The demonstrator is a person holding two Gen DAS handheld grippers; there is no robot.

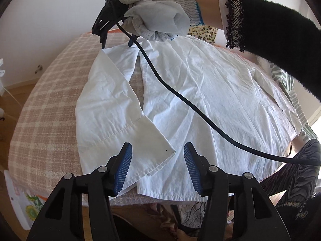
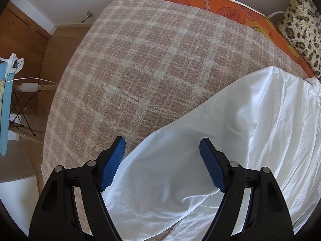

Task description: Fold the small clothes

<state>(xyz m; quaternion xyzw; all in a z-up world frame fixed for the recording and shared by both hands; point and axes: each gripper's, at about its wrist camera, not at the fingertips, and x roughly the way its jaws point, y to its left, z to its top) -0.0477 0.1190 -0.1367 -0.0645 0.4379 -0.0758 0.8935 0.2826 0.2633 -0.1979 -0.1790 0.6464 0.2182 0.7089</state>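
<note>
White shirt (image 1: 200,92) fills mid-frame on the plaid blanket (image 1: 50,104), your left gripper (image 1: 157,154) and right gripper (image 2: 162,150) both spread wide, holding nothing.

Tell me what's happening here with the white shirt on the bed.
A person holding a tool in each hand is starting to fold a white shirt spread flat on a plaid blanket. The left tool hangs open over the near sleeve cuff, gripping nothing. The right tool, held in a gloved hand, is open too, over the far part of the shirt. A black cable trails across the fabric.
</note>
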